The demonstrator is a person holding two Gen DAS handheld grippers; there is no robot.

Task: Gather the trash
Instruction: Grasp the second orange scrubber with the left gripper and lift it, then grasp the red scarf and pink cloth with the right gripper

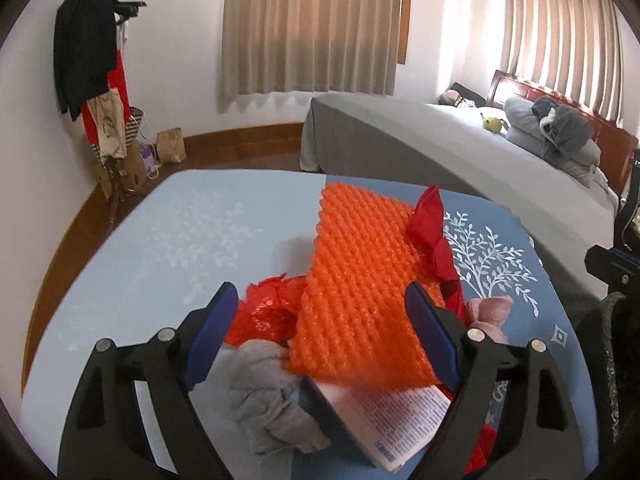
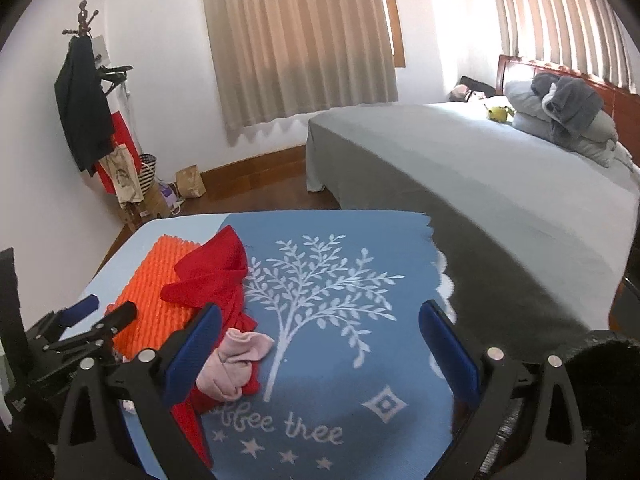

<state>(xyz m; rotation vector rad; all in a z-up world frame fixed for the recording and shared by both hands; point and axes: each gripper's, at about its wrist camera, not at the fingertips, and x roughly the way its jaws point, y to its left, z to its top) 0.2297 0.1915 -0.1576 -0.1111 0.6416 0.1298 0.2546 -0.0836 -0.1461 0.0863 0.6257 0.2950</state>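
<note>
The trash sits in a heap on the left half of the worktop [image 2: 352, 412], which is covered by a blue cloth printed with a white tree. The biggest piece is the orange foam net [image 1: 360, 288], and its long axis runs away from the camera, nearly in line with the left gripper [image 1: 326, 330]. Seen from the left wrist, the net's near end lies right between the two blue fingers [image 1: 214, 338], which stand wide on either side of it without pressing on it, so nothing is held. Under that near end lies a printed box [image 1: 384, 420], with a grey cloth [image 1: 268, 400] to its left and crinkled red foil [image 1: 272, 312] behind that. A red cloth [image 1: 434, 236] drapes along the net's right edge, and a pink cloth [image 1: 490, 314] sits just beyond it.

The right gripper [image 2: 320, 354] is also wide open and empty. It faces mostly bare blue cloth; only the pink cloth touches or nearly touches its left finger, and the rest of the heap lies off to its left.

So the left gripper is clearly the nearer one for the net. My judgement is that it needs only a small push forward and down before closing across the net's narrow width. The right gripper would have to swing left to reach the pink or red cloth.
</note>
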